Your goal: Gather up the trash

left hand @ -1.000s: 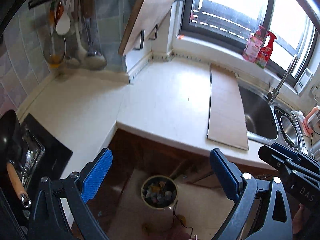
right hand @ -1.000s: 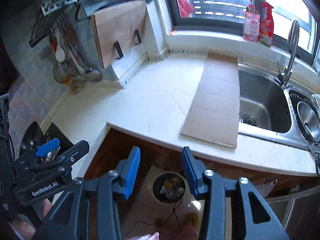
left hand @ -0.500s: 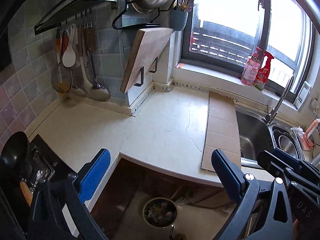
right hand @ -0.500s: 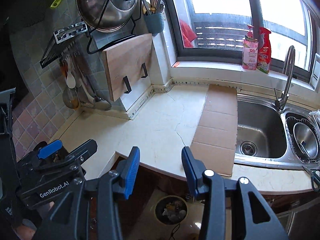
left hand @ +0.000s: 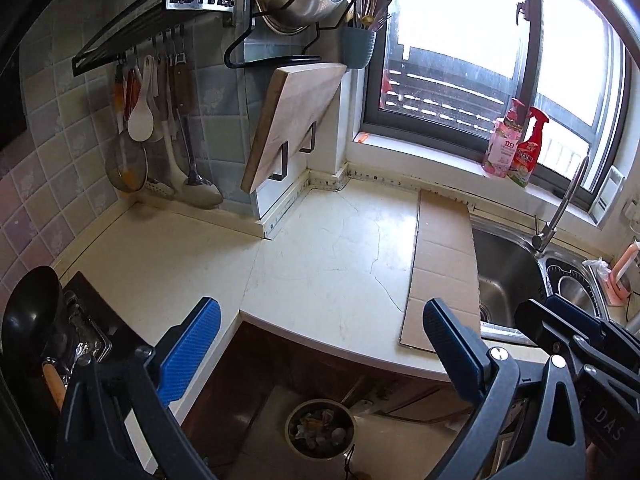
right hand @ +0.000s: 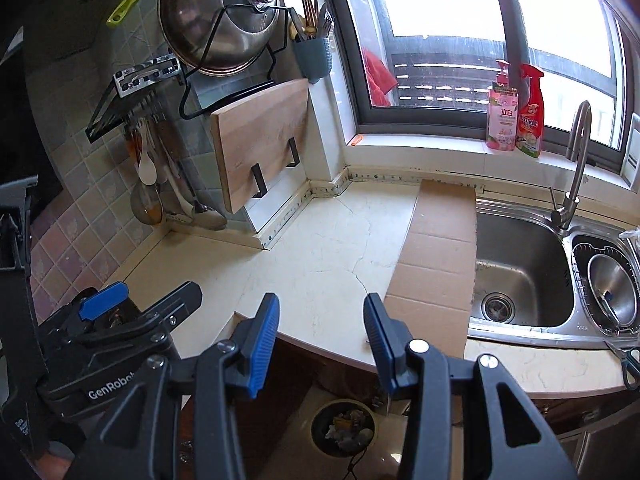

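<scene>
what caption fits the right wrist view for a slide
Right gripper open and empty above the counter, cardboard beside the sink, trash bin on the floor below.

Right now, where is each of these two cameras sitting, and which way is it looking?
Left wrist view: sits on the left hand-held gripper, looking down over the countertop toward the window; its blue fingers stand wide apart, the right hand-held gripper at the right edge.
Right wrist view: sits on the right hand-held gripper, facing the same way; left hand-held gripper at left.
Both share the cardboard sheet, sink and trash bin on the floor.
</scene>
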`<state>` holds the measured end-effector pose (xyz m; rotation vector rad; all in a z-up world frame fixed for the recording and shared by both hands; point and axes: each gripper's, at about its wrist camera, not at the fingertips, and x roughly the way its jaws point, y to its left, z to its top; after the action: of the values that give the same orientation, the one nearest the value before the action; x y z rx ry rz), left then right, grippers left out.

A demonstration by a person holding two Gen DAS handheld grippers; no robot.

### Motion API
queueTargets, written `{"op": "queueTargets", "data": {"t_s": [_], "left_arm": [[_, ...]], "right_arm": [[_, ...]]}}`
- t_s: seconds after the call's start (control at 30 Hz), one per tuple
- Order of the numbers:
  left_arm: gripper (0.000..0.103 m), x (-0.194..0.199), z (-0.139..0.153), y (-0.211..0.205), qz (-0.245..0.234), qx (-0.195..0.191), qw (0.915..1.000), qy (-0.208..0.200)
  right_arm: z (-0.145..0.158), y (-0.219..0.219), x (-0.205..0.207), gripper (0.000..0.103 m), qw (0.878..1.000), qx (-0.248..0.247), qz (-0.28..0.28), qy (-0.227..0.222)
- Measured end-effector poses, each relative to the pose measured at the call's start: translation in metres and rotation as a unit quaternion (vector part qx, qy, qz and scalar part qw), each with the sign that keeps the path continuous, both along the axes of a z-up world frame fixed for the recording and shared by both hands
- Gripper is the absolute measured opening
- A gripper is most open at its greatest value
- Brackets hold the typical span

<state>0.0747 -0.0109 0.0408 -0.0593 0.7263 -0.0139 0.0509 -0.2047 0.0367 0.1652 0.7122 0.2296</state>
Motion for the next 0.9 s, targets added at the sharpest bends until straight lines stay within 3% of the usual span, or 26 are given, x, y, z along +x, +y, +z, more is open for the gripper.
{"op": "queueTargets", "data": {"t_s": [0.9], "left_arm": [[0.100, -0.0022, -0.0036, -0.0034, -0.004, 0.009, 0.9999, 0.004]], "right_arm": [[-0.0026, -0.0032, 0.0013, 0.045, 1.000, -0.005, 0.008, 0.003]]}}
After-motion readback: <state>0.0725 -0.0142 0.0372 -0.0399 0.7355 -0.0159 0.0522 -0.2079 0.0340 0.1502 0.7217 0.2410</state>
